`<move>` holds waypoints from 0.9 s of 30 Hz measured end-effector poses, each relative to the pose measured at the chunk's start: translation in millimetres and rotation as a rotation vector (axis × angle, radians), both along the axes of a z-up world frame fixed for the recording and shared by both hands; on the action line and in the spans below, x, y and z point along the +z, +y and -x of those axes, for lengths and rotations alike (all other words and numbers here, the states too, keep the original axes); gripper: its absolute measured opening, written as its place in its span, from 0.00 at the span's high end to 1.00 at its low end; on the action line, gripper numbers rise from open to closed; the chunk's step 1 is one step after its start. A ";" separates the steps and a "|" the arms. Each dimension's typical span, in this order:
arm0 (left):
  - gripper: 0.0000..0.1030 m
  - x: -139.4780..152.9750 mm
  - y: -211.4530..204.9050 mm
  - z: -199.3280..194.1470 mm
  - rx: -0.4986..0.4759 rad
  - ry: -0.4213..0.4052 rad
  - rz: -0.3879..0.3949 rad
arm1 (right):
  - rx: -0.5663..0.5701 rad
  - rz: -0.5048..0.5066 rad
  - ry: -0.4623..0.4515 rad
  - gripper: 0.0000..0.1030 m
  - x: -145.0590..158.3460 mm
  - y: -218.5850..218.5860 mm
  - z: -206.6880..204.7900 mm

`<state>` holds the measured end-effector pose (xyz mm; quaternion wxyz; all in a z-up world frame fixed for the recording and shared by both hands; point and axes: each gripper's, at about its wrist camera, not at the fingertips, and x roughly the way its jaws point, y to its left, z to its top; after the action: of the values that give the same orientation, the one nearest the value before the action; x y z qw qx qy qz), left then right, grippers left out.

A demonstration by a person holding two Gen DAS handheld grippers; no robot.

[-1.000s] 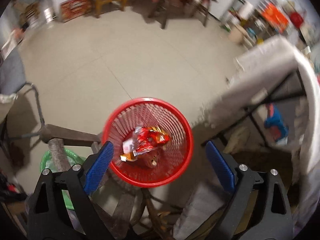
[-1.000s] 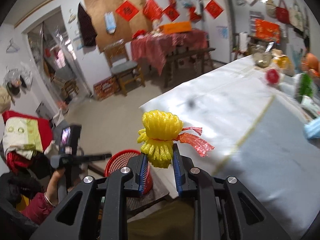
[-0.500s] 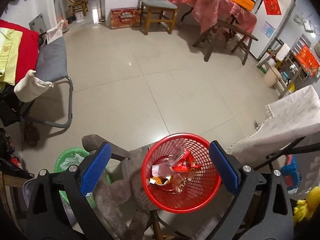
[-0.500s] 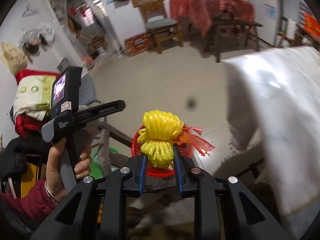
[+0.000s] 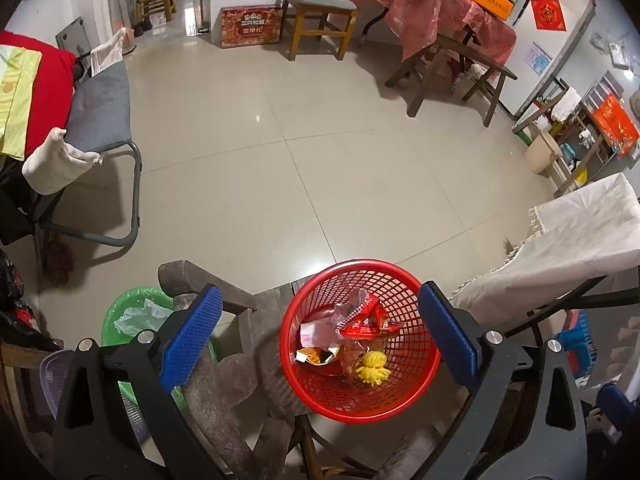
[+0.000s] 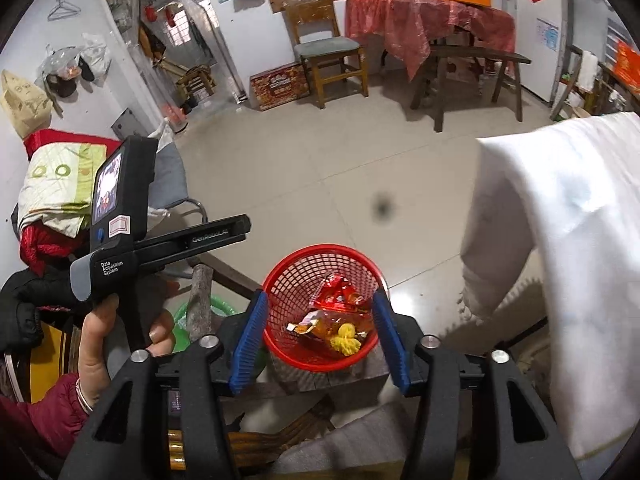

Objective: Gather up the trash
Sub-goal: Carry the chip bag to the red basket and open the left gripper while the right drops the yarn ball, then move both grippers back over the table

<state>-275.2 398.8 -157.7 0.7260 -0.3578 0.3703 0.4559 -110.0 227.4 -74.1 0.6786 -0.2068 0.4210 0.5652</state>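
A red mesh basket [image 5: 360, 408] [image 6: 288, 276] stands on a worn wooden chair below both grippers. Inside lie red and orange snack wrappers [image 5: 362, 322] [image 6: 340, 294] and a yellow foam net [image 5: 373, 369] [image 6: 346, 339]. My right gripper [image 6: 320, 344] hangs over the basket; its jaws are opening and nothing is between them. My left gripper [image 5: 320, 344] stands open and empty above the basket's left side. In the right wrist view a hand [image 6: 96, 344] holds the left gripper's black handle.
A white-clothed table [image 6: 560, 220] [image 5: 580, 236] stands to the right of the basket. A green bin [image 5: 132, 316] sits on the floor to the left. A grey folding chair [image 5: 100, 112], a wooden chair [image 5: 320, 12] and a red-covered table [image 5: 428, 0] stand farther off on the tiled floor.
My right gripper carried the yellow foam net from over the white table to above the basket and let it go; the net now lies in the basket. The left gripper's view shifted slightly.
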 end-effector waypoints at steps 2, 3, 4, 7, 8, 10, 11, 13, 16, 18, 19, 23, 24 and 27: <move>0.08 1.4 -1.7 -1.5 -0.003 0.002 -0.006 | -0.019 -0.017 -0.008 0.43 5.1 -8.6 -3.1; 0.08 2.4 -2.7 -2.2 -0.006 0.001 -0.011 | -0.029 -0.027 -0.012 0.43 8.9 -12.4 -4.1; 0.08 3.4 -4.8 -2.8 -0.008 0.001 -0.018 | -0.035 -0.034 -0.015 0.43 10.9 -14.6 -2.3; 0.08 9.2 -10.7 -5.3 -0.019 0.004 -0.048 | -0.063 -0.068 -0.036 0.38 24.4 -30.1 -3.1; 0.08 12.0 -13.8 -7.0 -0.026 0.006 -0.062 | -0.075 -0.080 -0.048 0.36 28.5 -35.5 -2.5; 0.08 18.8 -19.9 -10.6 -0.042 0.007 -0.093 | -0.097 -0.105 -0.069 0.34 38.1 -47.1 -2.6; 0.08 23.2 -24.1 -12.5 -0.051 0.006 -0.112 | -0.106 -0.114 -0.077 0.33 41.1 -52.6 -3.3; 0.08 32.5 -34.4 -17.1 -0.079 0.000 -0.150 | -0.138 -0.138 -0.102 0.32 51.1 -69.0 -5.4; 0.08 46.8 -53.8 -27.4 -0.133 -0.015 -0.192 | -0.189 -0.171 -0.139 0.26 64.5 -93.0 -7.0; 0.08 55.0 -67.7 -34.1 -0.172 -0.029 -0.215 | -0.223 -0.190 -0.159 0.24 72.0 -109.8 -7.9; 0.08 60.4 -77.6 -39.0 -0.200 -0.038 -0.230 | -0.244 -0.201 -0.172 0.22 76.6 -120.3 -8.4; 0.07 77.3 -118.9 -55.3 -0.308 -0.066 -0.285 | -0.325 -0.233 -0.217 0.18 89.1 -159.3 -9.5; 0.07 81.1 -129.1 -58.9 -0.337 -0.074 -0.294 | -0.348 -0.242 -0.226 0.16 92.9 -170.3 -10.6; 0.07 91.8 -160.0 -68.9 -0.428 -0.101 -0.314 | -0.425 -0.281 -0.270 0.08 104.4 -207.2 -12.9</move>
<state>-206.3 238.7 -66.0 0.8699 -0.1768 0.3257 0.3255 -97.1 20.1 30.3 0.8539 -0.0911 0.2782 0.4303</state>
